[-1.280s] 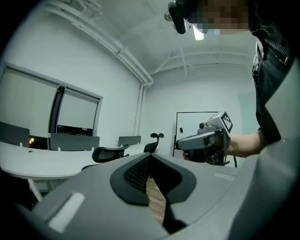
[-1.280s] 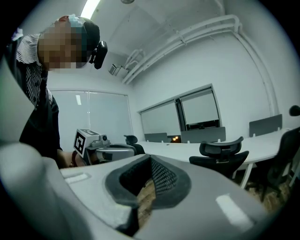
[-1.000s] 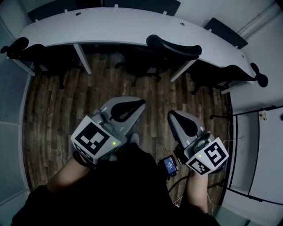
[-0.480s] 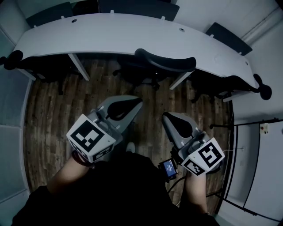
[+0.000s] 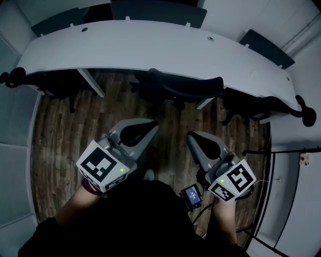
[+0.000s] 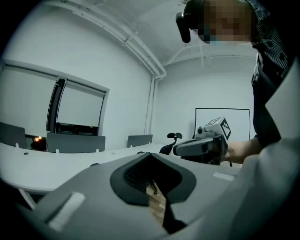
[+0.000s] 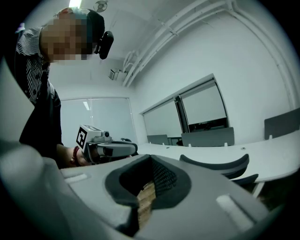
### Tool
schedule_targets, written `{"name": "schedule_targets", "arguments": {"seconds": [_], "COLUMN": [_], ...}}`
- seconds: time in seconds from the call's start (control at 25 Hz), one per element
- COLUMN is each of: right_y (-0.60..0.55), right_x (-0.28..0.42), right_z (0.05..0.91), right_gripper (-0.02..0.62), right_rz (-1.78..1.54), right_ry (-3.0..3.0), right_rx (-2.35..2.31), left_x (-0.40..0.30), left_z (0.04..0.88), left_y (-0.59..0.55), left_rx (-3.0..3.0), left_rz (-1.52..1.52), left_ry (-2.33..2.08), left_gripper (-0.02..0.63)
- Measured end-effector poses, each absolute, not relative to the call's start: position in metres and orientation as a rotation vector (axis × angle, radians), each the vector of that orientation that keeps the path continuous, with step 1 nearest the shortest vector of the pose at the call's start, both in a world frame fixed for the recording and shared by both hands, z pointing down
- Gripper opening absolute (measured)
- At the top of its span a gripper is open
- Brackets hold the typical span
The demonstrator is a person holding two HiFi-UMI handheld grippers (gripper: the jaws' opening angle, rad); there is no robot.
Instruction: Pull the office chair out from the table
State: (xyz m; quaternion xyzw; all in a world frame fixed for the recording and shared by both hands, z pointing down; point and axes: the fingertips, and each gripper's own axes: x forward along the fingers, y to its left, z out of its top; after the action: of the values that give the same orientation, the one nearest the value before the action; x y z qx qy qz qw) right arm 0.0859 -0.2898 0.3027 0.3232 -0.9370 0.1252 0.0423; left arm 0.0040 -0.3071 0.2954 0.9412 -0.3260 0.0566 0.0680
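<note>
The black office chair (image 5: pixel 186 86) stands tucked under the near edge of the curved white table (image 5: pixel 150 45); its curved backrest faces me. My left gripper (image 5: pixel 152 125) and right gripper (image 5: pixel 192 136) are side by side above the wooden floor, short of the chair and pointing at it. Both are shut and hold nothing. In the right gripper view the chair's backrest (image 7: pixel 216 165) lies ahead on the right, past the shut gripper (image 7: pixel 151 157), with the left gripper (image 7: pixel 110 149) off to the left. The left gripper view shows its own gripper (image 6: pixel 150 156) shut and the right gripper (image 6: pixel 201 146) beside it.
Two more black chairs stand under the table, one at the left end (image 5: pixel 15 78) and one at the right end (image 5: pixel 296 103). Grey chairs (image 5: pixel 158 10) line the table's far side. White table legs (image 5: pixel 93 83) flank the middle chair. Walls close in on both sides.
Both grippers and my view have advanced toward the table; the chair and table now sit lower and closer in the head view. Both grippers stay shut and empty.
</note>
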Motion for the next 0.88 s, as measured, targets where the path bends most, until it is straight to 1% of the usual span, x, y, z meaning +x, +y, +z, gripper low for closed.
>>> {"name": "schedule_targets", "arguments": {"seconds": [0.32,0.56,0.76,0.88], "right_y": [-0.324,-0.369,-0.399,-0.417], "right_x": [0.07,0.067,0.069,0.064], "right_z": [0.322,0.302,0.294,0.293], "right_gripper": [0.0,0.0,0.0,0.0], "right_rz": [0.424,0.322,0.275,0.27], "right_ry": [-2.839,-2.781,-2.74,-2.712], "right_rx": [0.961,1.065,1.123,1.165], "left_x": [-0.01,-0.016,-0.011,-0.009], "left_z": [0.312,0.297,0.283,0.283], "left_y": [-0.339,-0.389,-0.431,-0.446], "left_rx": [2.801,2.865,2.911,2.931], "left_rz": [0.177,0.183,0.071,0.065], "left_ry": [-0.972,-0.917,-0.84,-0.765], "left_gripper": [0.002,0.002,0.002,0.002]}}
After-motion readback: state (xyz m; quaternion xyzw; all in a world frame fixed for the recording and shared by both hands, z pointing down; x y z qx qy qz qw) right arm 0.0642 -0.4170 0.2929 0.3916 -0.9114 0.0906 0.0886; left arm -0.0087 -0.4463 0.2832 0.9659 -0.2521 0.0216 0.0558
